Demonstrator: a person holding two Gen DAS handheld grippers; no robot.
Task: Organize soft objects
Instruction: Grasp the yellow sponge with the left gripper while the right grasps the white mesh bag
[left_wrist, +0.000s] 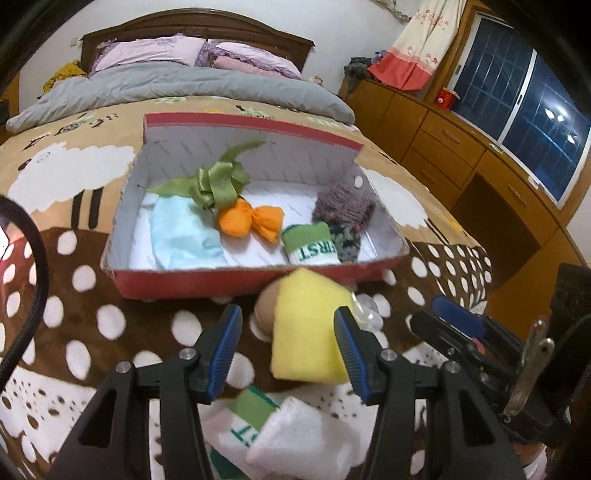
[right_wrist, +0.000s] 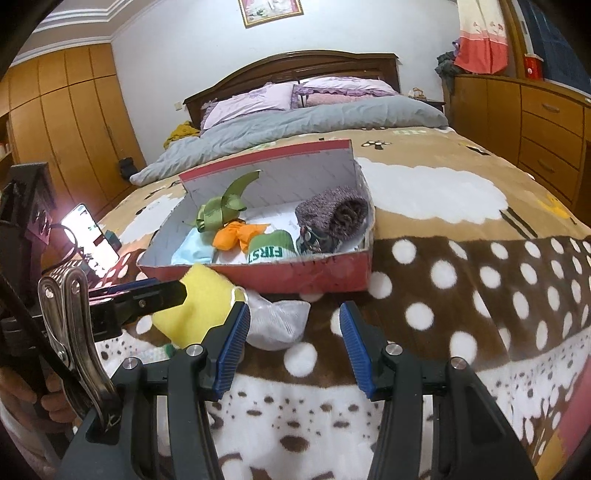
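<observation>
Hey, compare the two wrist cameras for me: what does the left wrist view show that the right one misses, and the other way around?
Only the left wrist view shows the white sock lying just under the left gripper and the dark window.

Only the right wrist view shows the lit phone, the wardrobe and the framed picture on the wall.

Both show the red box with the green ribbon, orange bow and rolled sock inside, and the yellow sponge in front of it.
</observation>
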